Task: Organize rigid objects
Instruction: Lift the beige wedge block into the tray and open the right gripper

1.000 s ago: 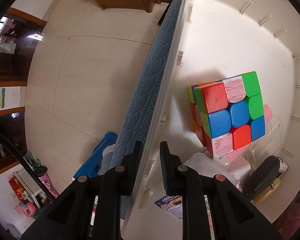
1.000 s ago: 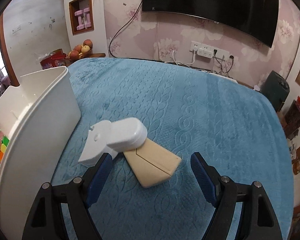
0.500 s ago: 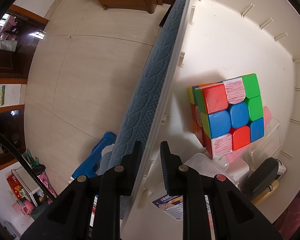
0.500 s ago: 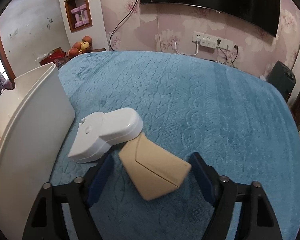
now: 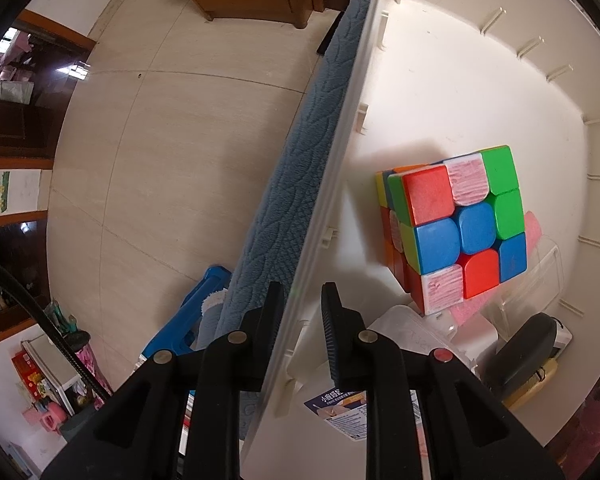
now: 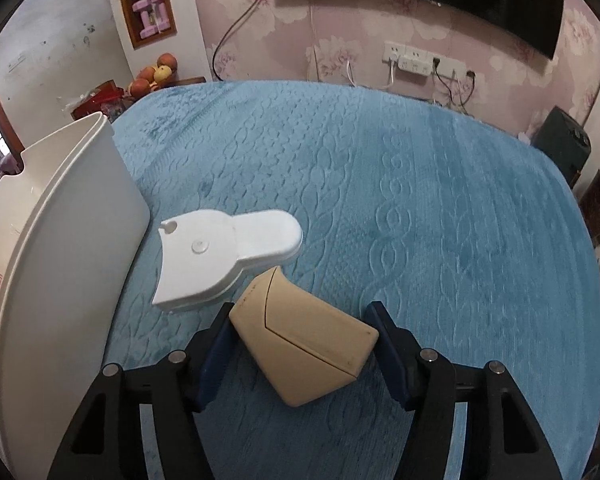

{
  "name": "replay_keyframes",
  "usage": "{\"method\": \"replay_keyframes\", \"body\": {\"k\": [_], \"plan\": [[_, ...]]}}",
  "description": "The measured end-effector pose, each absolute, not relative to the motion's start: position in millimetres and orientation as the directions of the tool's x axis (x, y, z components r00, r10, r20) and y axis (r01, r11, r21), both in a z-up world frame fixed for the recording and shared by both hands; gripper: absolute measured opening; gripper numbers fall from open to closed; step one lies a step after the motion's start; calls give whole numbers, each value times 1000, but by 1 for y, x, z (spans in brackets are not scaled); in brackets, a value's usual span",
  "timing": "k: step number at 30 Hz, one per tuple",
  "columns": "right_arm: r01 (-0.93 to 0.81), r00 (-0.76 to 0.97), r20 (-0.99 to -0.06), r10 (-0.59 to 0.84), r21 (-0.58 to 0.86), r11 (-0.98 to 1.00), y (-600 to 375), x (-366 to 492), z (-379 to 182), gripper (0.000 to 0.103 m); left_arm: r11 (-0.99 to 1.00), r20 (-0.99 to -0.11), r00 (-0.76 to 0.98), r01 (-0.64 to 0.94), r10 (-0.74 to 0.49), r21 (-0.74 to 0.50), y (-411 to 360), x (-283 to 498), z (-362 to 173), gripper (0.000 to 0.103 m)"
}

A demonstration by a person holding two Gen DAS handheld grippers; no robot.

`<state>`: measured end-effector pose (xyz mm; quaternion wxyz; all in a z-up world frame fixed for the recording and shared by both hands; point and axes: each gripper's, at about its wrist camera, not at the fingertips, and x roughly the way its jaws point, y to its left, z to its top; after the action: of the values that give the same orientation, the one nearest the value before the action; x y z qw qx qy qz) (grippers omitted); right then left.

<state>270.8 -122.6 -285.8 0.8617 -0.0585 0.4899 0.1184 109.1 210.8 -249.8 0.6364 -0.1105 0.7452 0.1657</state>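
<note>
The left gripper [image 5: 300,300] points down over the rim of the white bin [image 5: 440,92]. Its fingers are narrowly parted, one on each side of the bin's wall; the outer pad looks pressed against it, but a small gap shows at the inner pad, so a firm pinch cannot be confirmed. Inside the bin sit a colourful puzzle cube [image 5: 456,232], a clear plastic case [image 5: 540,276] and a dark-topped object [image 5: 528,344], partly cut off.

The right gripper [image 6: 300,328] is closing its fingers around the beige wedge-shaped box [image 6: 308,344] on the blue cloth [image 6: 420,200]; the left pad seems to touch it, the right stands just beside. A white plastic piece [image 6: 220,256] lies just beyond, near the bin.
</note>
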Motion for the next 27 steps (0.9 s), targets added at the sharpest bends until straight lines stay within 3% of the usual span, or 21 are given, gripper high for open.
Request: {"method": "replay_keyframes", "body": {"k": [15, 27], "plan": [[-165, 331, -934, 134, 83, 983, -131, 228, -281, 65, 940, -989, -147, -333, 23, 72, 208, 105, -245, 21], [66, 202, -970, 135, 151, 986, -147, 181, -269, 65, 974, -989, -150, -227, -10, 25, 206, 107, -249, 21]]}}
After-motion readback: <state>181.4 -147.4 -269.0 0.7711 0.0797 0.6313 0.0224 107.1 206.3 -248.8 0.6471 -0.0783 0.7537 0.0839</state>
